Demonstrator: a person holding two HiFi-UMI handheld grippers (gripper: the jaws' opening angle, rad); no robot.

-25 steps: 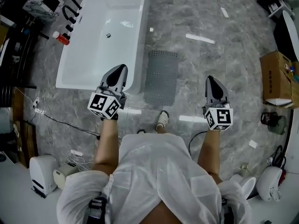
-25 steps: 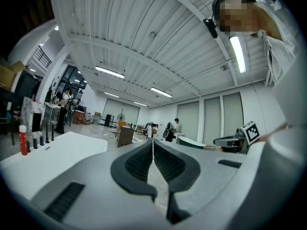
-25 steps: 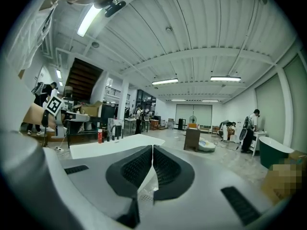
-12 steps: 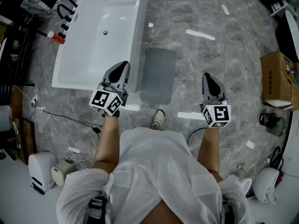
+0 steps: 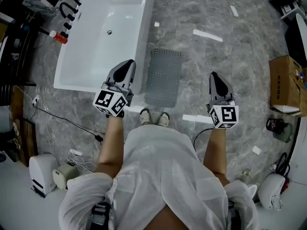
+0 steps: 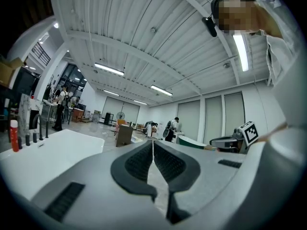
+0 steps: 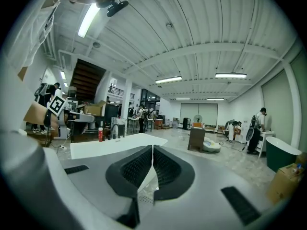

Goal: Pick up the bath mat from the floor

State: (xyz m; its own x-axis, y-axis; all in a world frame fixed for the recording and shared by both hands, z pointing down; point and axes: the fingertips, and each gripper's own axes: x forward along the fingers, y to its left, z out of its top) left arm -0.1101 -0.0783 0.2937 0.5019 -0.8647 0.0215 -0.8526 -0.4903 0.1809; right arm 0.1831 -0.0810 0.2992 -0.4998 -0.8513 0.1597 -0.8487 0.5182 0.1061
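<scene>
Grey mat [image 5: 164, 78] lies flat on the floor right beside the tub [image 5: 96, 37], just ahead of the person's shoes [image 5: 154, 117]. Might be touching the tub's side, hard to tell from above tho. Left claw [image 5: 127, 65] & right claw [image 5: 214, 76] are both pinched together w/ nothing in them, held either side of the mat.

Grey perforated bath mat [image 5: 164, 77] on grey marbled floor [image 5: 201, 66], beside white bathtub [image 5: 103, 37].

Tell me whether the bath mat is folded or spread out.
Spread out: the grey bath mat lies flat on the floor beside the bathtub, its whole dotted rectangle showing.
</scene>
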